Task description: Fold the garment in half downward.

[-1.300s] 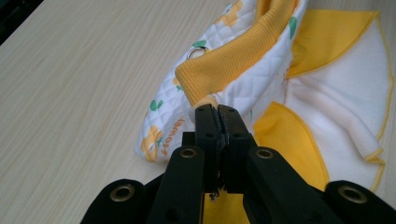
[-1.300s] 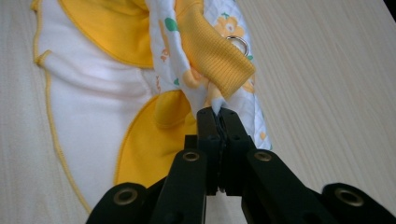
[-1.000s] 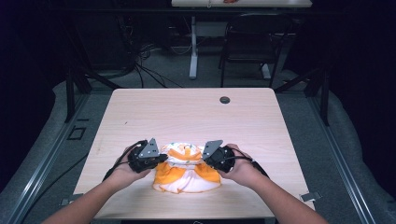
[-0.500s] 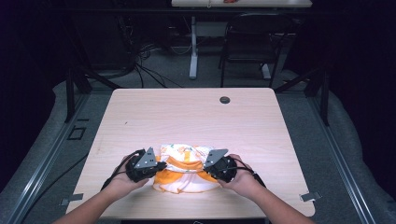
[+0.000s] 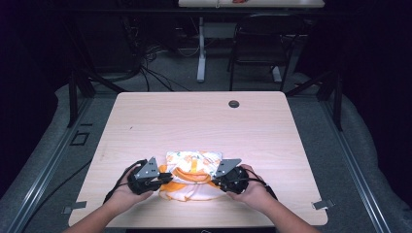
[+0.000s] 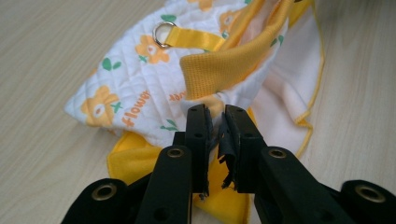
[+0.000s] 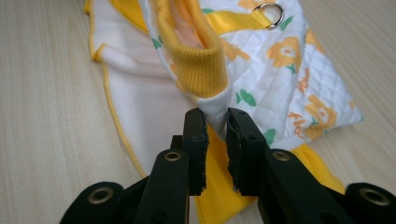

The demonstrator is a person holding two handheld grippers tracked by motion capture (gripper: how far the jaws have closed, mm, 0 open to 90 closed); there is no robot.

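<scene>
A small quilted white garment [image 5: 192, 167] with orange flowers, yellow ribbed trim and a yellow lining lies near the table's front edge. A yellow strap on it carries a metal ring [image 6: 162, 32] [image 7: 272, 11]. My left gripper [image 5: 164, 179] is shut on the garment's left side, where yellow cloth [image 6: 219, 74] runs between the jaws at their tips [image 6: 217, 114]. My right gripper [image 5: 216, 180] is shut on its right side, with a white corner of the garment [image 7: 280, 70] pinched between the jaws [image 7: 215, 116]. A hand holds each gripper.
The light wooden table [image 5: 194, 121] has a round black grommet [image 5: 234, 103] near its far edge. Beyond the table stand a chair [image 5: 257, 43], a white desk leg [image 5: 200, 48] and cables on the floor [image 5: 145, 63]. Both cables trail off the near edge.
Both grippers have moved toward the near edge of the table, drawing the garment with them. Both jaws have stayed shut on it.
</scene>
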